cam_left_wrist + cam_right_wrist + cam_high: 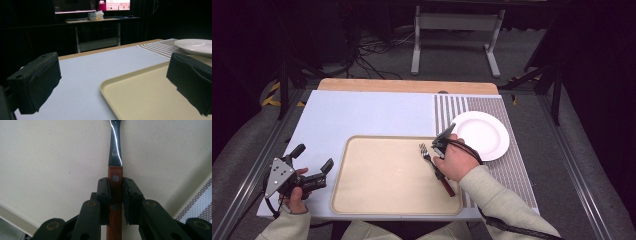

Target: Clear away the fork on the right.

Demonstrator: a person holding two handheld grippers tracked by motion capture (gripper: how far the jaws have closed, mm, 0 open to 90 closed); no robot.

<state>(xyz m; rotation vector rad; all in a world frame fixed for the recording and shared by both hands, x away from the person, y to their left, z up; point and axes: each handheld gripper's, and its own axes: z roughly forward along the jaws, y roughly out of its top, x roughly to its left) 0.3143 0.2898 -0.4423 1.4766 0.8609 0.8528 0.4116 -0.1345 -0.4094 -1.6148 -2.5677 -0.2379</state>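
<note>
We held the left gripper (314,167) low at the near left corner of the pale blue table mat (362,115), just outside the left rim of the beige rectangular plastic tray (387,200); its two black jaws stood wide apart with nothing between them. The right gripper (115,192) sat over the right side of the tray, its pads (103,192) pressed against both sides of the reddish-brown riveted wooden handle of a steel fork (115,150). In the high view the fork (427,154) lay at an angle, tines toward the tray's middle, handle end reaching the tray's right rim; we could not tell whether it rested on the tray or hung just above it. Beyond the right hand (457,162), a round white plate (482,134) sat on the brown-and-white striped placemat (512,170), beside the tray's far right corner.
</note>
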